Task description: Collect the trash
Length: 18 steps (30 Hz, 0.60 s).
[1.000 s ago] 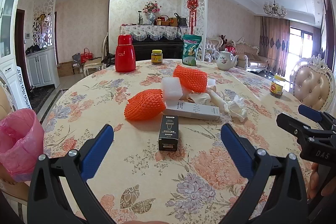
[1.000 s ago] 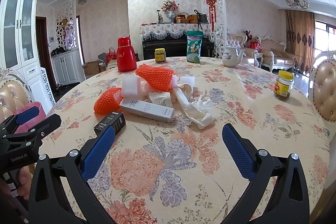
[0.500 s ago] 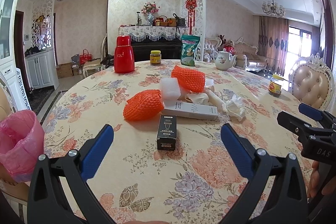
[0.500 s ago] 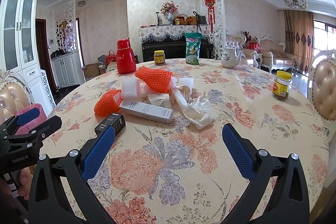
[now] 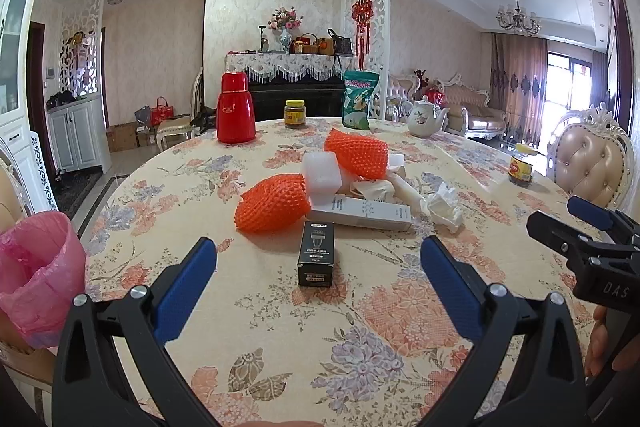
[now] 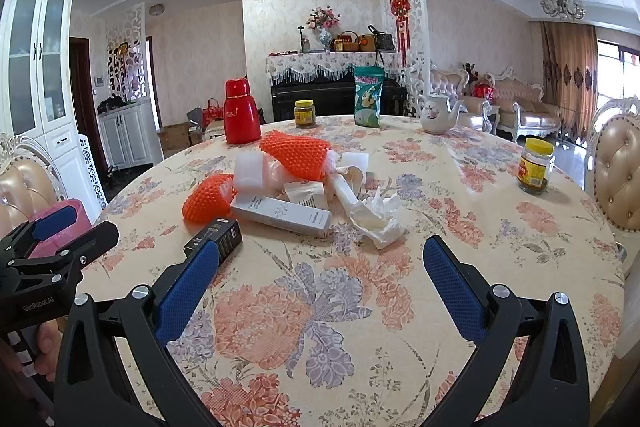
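A heap of trash lies mid-table: a small black box (image 5: 316, 253) (image 6: 216, 237), a long white carton (image 5: 360, 213) (image 6: 282, 214), two orange foam nets (image 5: 272, 202) (image 5: 356, 151), a white foam block (image 5: 322, 177) and crumpled tissue (image 5: 442, 207) (image 6: 378, 219). My left gripper (image 5: 318, 271) stands open above the cloth, the black box just ahead between its fingers. My right gripper (image 6: 320, 273) is open too, short of the tissue, with nothing in it. A pink-lined bin (image 5: 36, 275) stands off the table's left edge.
Along the far side of the floral table (image 5: 280, 327) stand a red flask (image 5: 236, 113), a yellow-lidded jar (image 5: 295, 113), a green snack bag (image 5: 359, 99) and a teapot (image 5: 426, 117). Another jar (image 6: 535, 166) sits at the right. Padded chairs (image 5: 592, 159) ring the table.
Both views have drifted only slightly; the trash heap sits a touch lower and closer in the left view. Both grippers stay open and empty.
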Tool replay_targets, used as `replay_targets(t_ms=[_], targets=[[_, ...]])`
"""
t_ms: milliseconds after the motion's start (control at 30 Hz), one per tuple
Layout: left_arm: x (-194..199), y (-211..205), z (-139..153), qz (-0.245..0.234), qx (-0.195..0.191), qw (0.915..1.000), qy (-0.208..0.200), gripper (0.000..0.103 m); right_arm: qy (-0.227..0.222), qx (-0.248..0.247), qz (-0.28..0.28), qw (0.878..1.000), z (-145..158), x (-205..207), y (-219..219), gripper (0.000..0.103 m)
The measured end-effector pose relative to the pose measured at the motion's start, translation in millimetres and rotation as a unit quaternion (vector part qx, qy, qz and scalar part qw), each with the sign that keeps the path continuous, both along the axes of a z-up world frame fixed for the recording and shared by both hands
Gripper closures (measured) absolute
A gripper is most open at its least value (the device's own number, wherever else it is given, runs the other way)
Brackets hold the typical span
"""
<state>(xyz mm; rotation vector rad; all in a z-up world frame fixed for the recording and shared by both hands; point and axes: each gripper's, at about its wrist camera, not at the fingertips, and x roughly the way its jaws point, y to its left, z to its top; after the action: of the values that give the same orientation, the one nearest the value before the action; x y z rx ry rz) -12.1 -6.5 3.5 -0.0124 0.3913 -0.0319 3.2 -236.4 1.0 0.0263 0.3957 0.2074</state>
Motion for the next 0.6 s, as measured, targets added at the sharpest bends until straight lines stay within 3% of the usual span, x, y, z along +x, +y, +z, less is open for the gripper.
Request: replay_targets(t_ms=[400,600], targets=[[4.1,6.3,-1.6,-0.008,-0.013,0.9999,0.004,0.004,0.001,-0.005,-0.001,1.000,1.3,1.8,4.1,0.007],[21.0,10.2,-10.7,-0.010,-0.016,0.9992,0.035,0.004,0.014,-0.008,-0.006,1.000,-4.1,15.8,2.6,0.007]])
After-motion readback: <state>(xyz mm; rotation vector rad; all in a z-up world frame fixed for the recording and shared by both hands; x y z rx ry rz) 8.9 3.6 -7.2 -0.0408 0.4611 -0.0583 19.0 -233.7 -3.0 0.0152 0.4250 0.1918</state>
